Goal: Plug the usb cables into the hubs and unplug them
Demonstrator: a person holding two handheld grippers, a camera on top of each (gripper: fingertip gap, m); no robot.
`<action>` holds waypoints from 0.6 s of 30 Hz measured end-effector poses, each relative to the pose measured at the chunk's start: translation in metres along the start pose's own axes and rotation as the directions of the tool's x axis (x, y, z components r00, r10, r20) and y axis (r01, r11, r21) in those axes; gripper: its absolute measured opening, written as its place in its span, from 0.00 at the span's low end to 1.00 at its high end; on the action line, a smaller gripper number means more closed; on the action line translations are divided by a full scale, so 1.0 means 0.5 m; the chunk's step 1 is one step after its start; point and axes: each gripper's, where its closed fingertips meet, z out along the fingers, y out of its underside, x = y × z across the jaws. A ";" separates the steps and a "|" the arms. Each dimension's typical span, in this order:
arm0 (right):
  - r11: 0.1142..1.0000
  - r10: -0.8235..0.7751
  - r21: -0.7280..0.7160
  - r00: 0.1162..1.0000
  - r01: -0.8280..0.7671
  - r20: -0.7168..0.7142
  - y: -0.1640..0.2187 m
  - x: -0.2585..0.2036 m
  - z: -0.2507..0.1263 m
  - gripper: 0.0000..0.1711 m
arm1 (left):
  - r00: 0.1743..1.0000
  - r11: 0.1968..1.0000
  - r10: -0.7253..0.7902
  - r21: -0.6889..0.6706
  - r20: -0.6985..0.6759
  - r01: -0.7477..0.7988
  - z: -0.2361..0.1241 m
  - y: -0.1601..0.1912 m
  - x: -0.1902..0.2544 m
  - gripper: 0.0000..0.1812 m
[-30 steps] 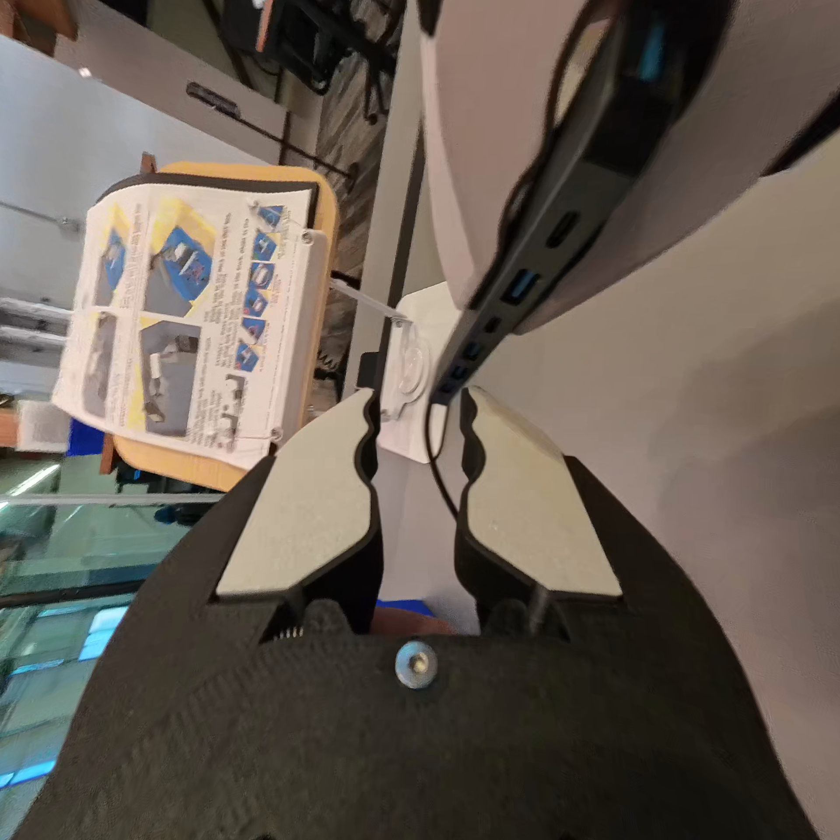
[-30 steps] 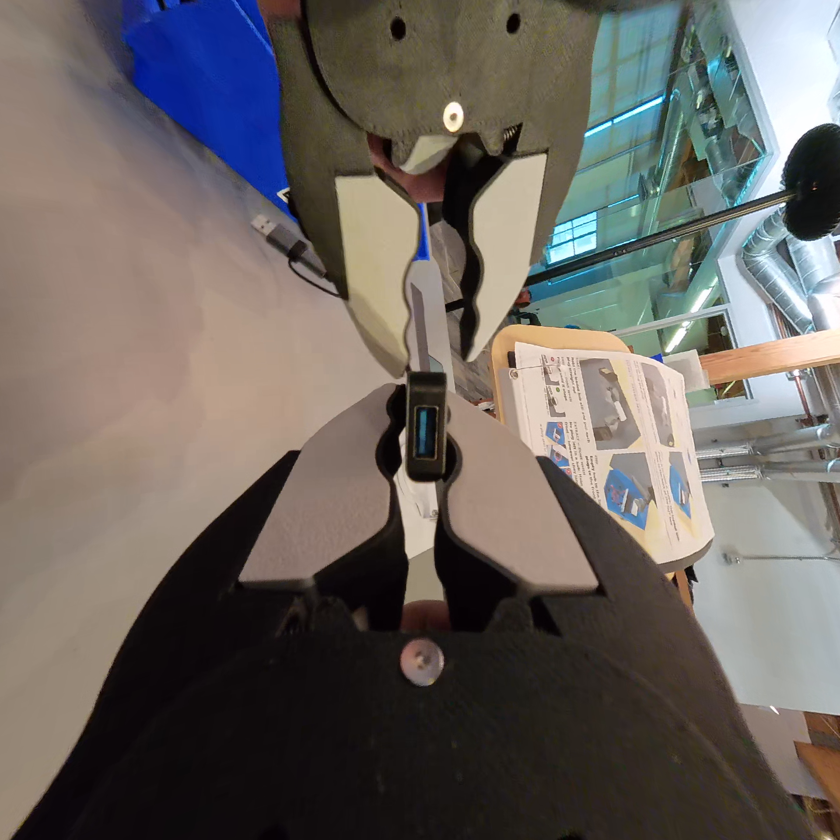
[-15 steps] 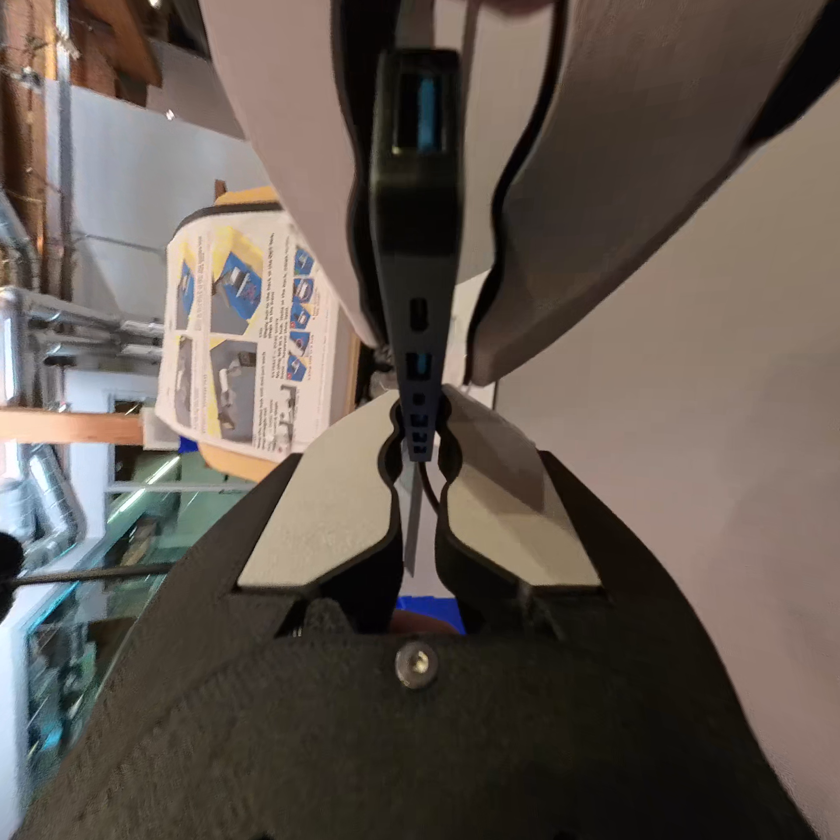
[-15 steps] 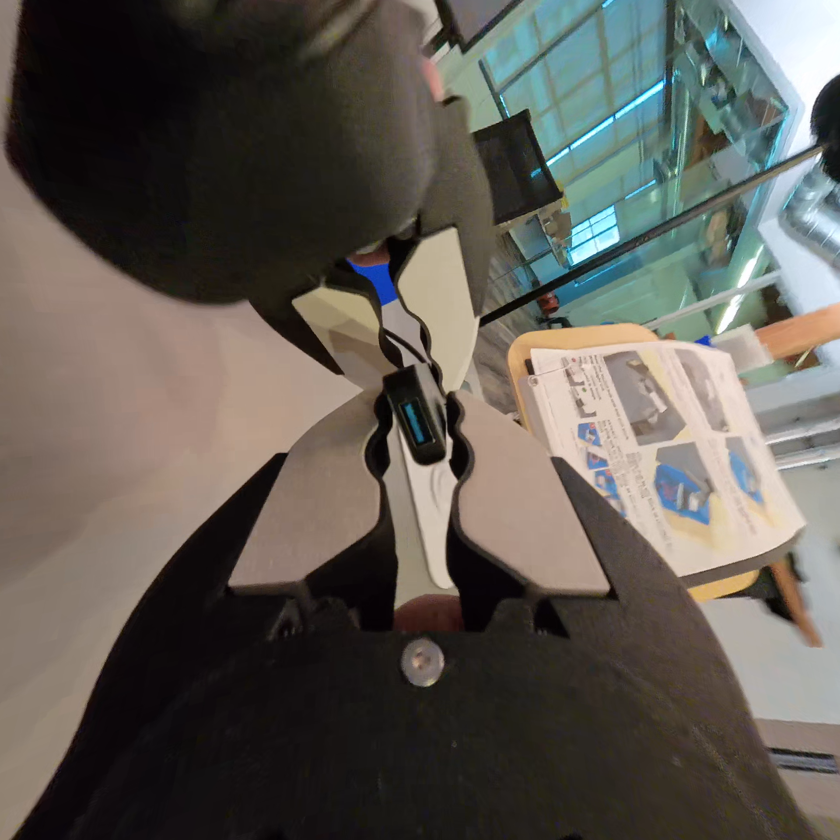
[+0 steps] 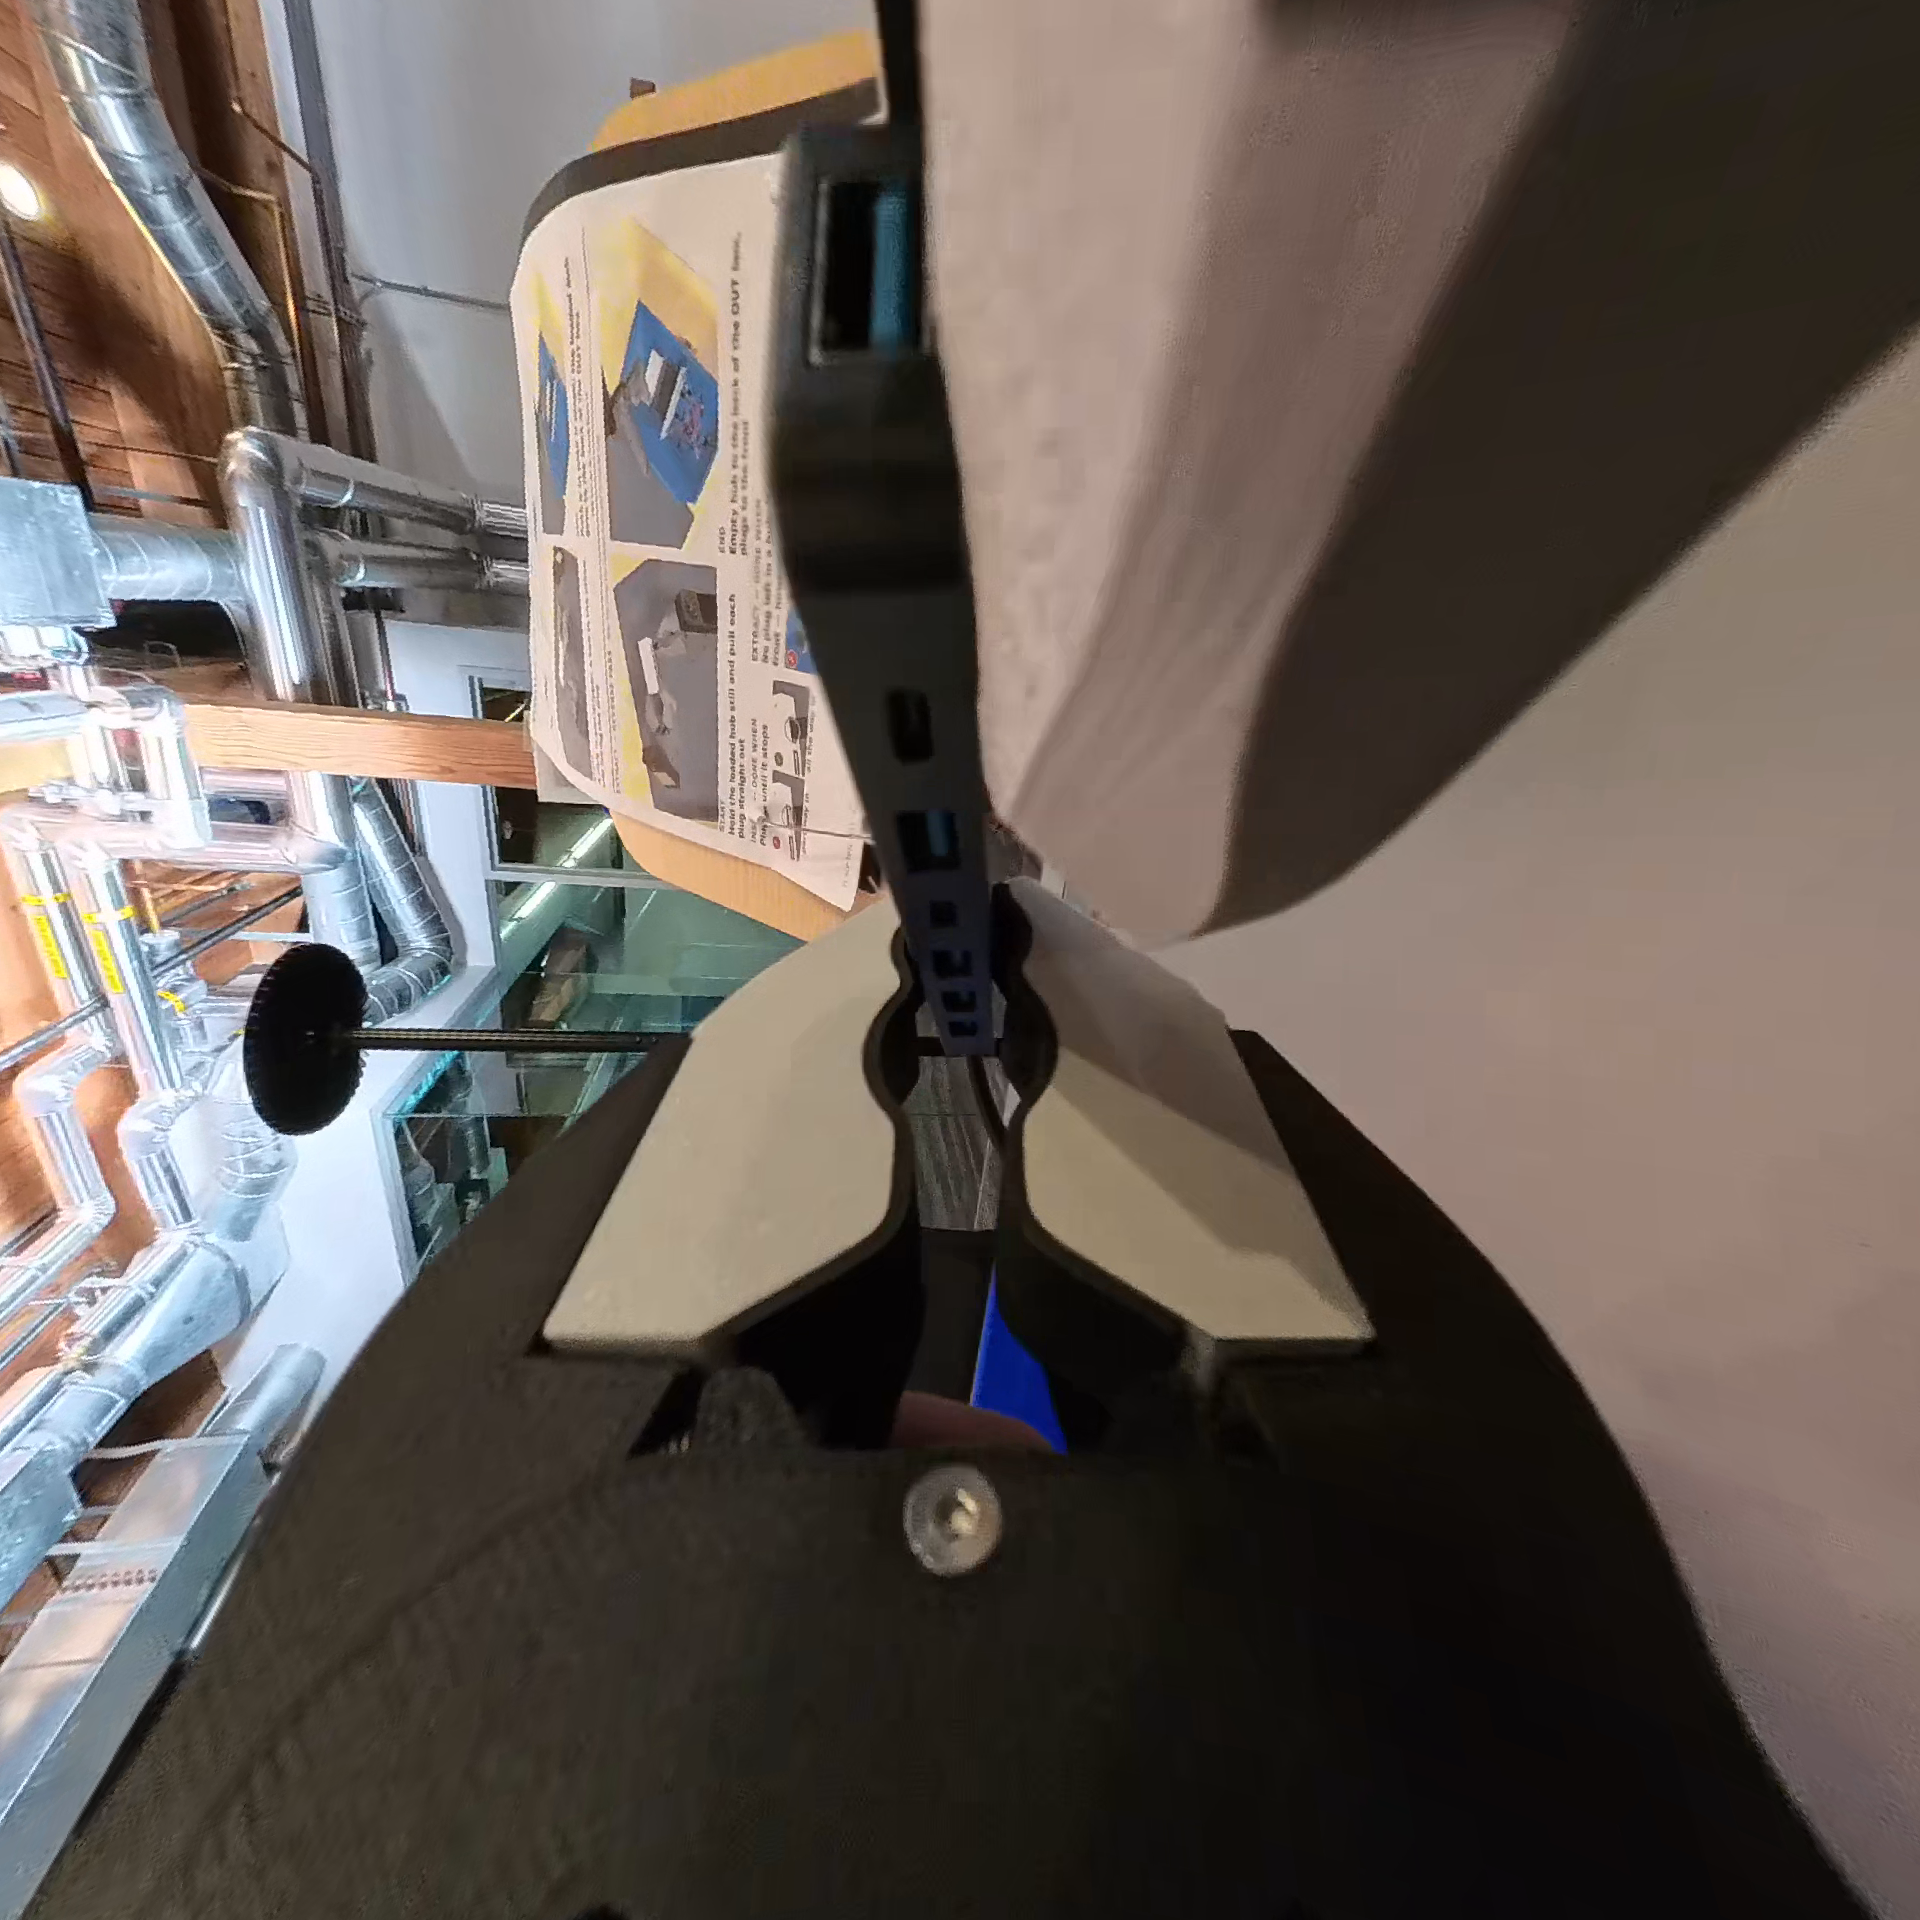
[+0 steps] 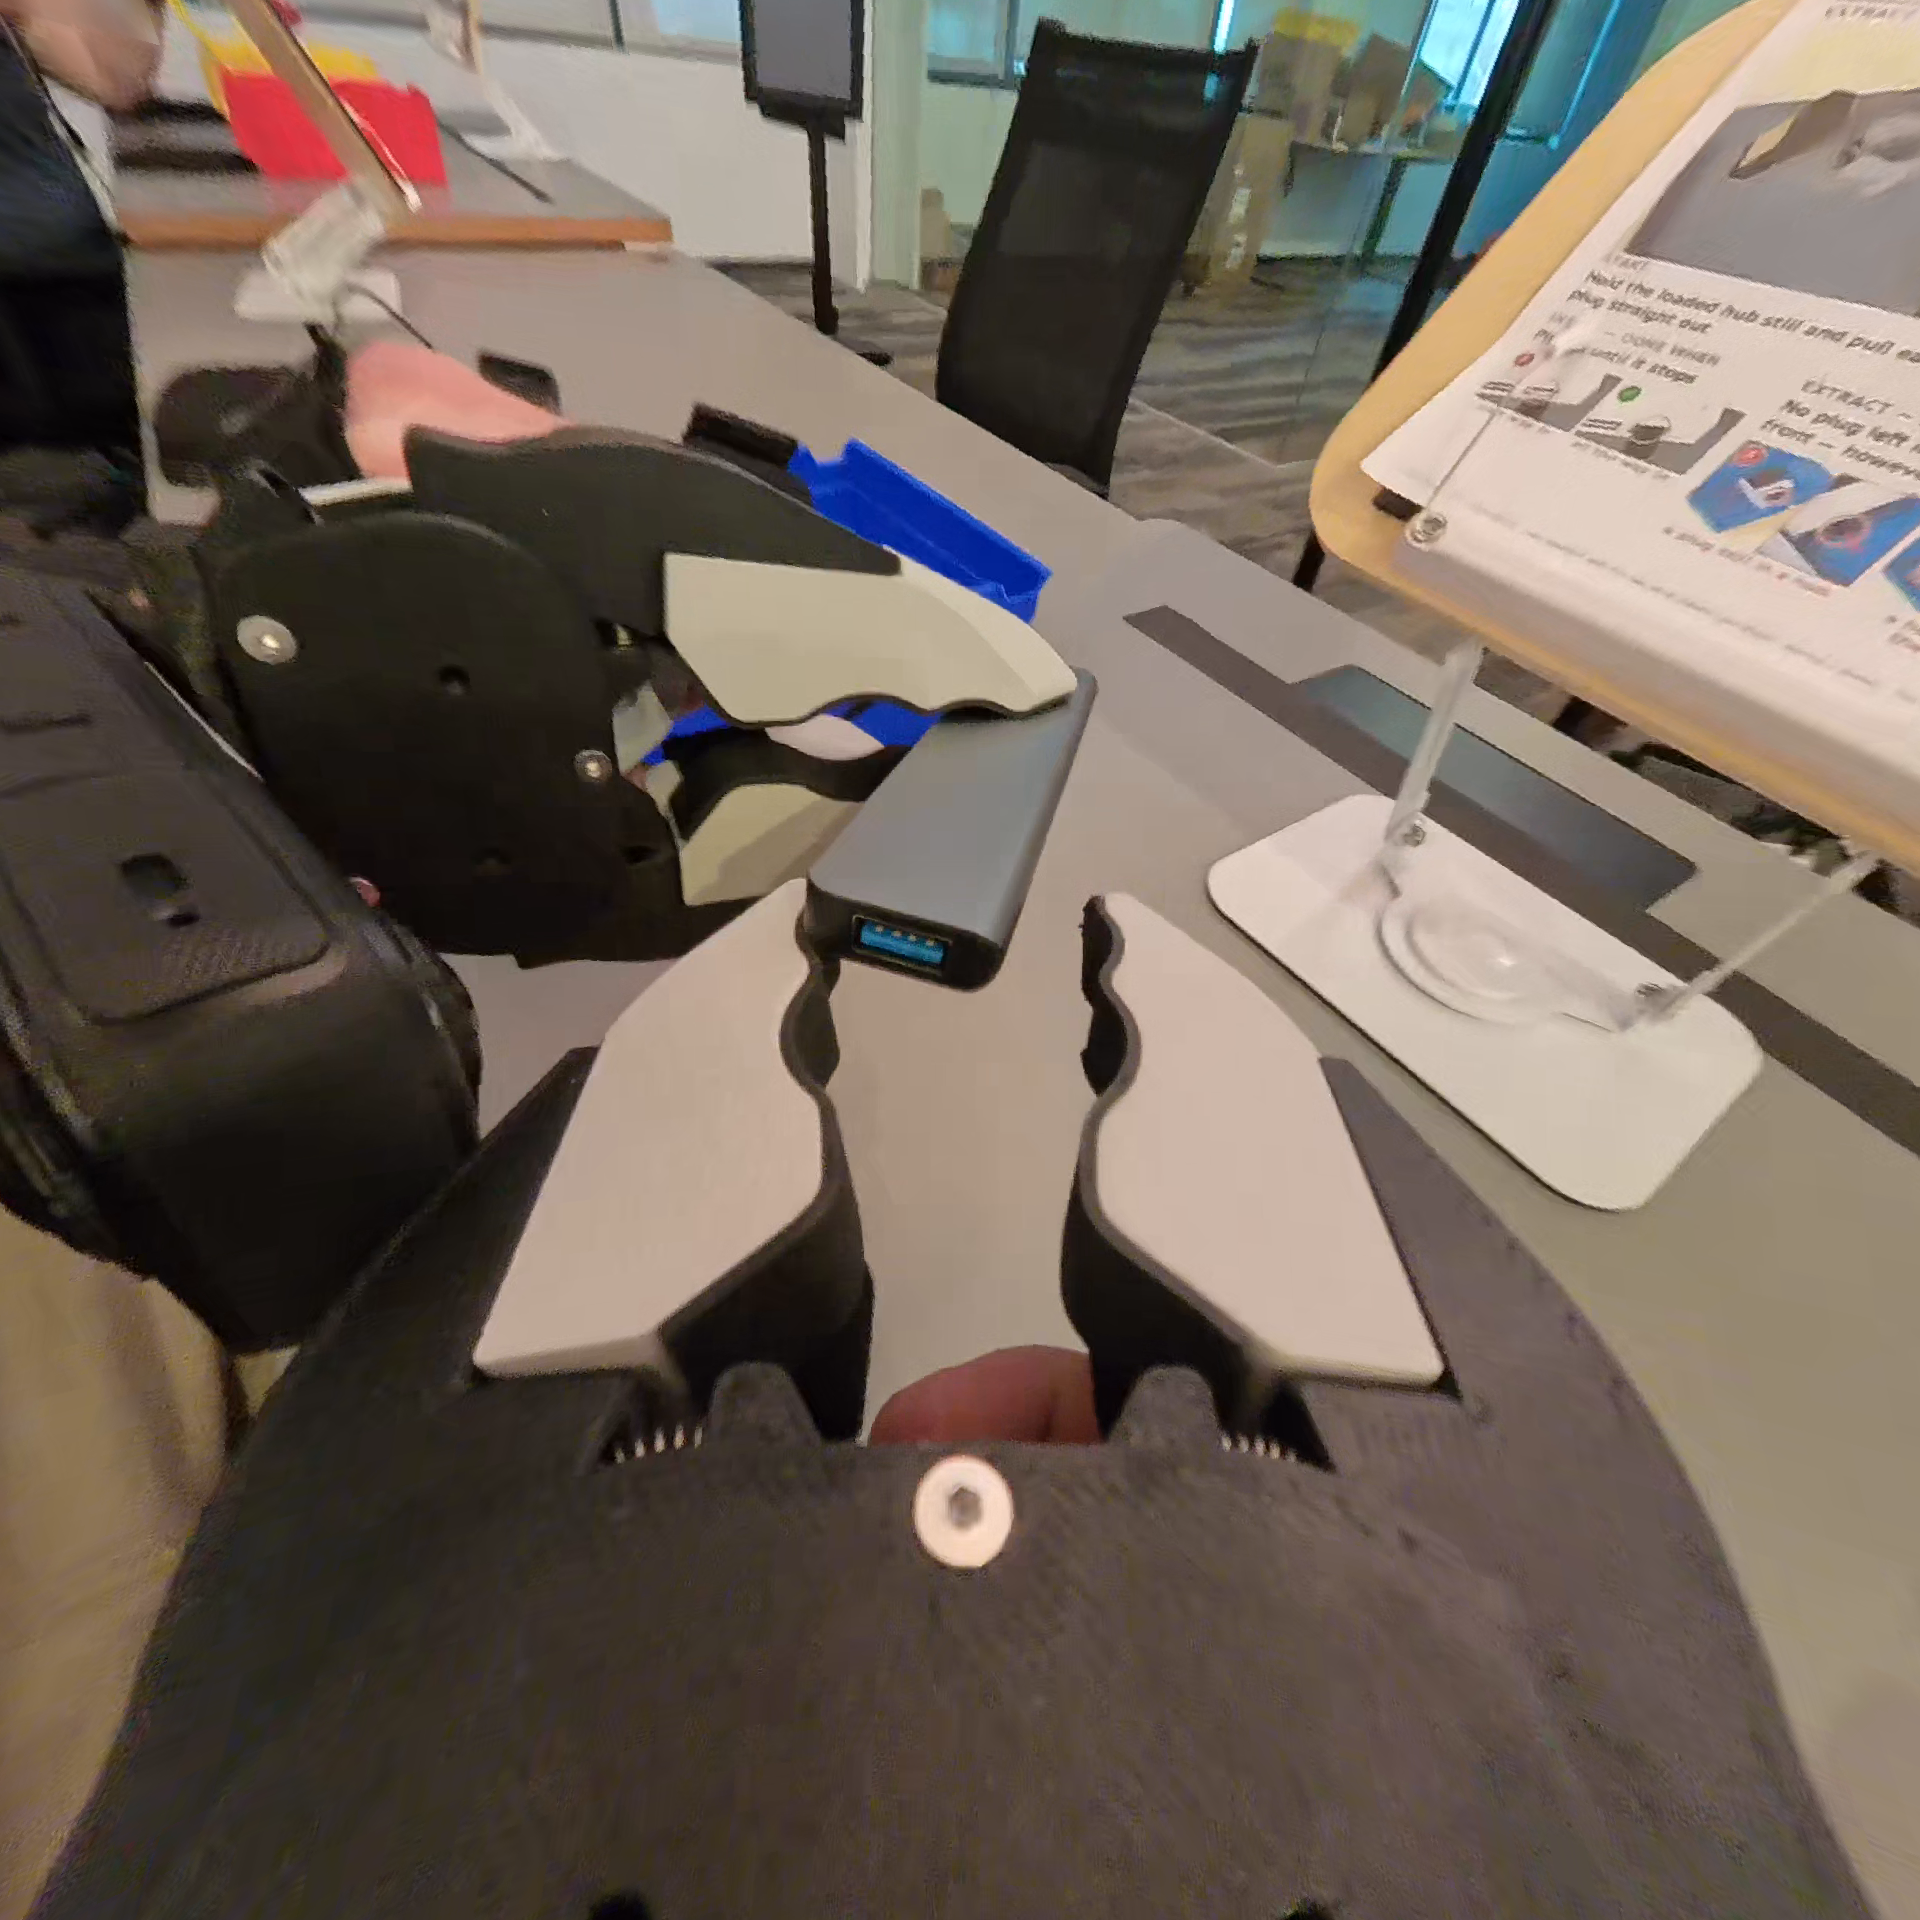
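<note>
A slim dark grey USB hub is held level above the grey table. My left gripper is shut on its far end. In the left wrist view the gripper pinches that end of the hub, and the hub's thin black cable runs back between the fingers. My right gripper is open. The hub's near end, with a blue USB port, sits just beyond its left fingertip and touches neither pad. No USB plug is in view.
A wooden stand with a printed instruction sheet stands on a white base to the right. A blue bin sits behind the left gripper. A black chair is beyond the table edge. A person's sleeve is at left.
My right gripper has opened and let go of the hub's near end, and its view has rolled upright. My left gripper has closed on the hub's cable end.
</note>
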 end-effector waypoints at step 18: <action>0.996 0.078 0.043 0.997 -0.076 -0.029 0.001 0.014 0.001 0.19 | 1.000 1.000 0.006 -0.016 0.006 -0.006 0.006 -0.003 0.016 0.06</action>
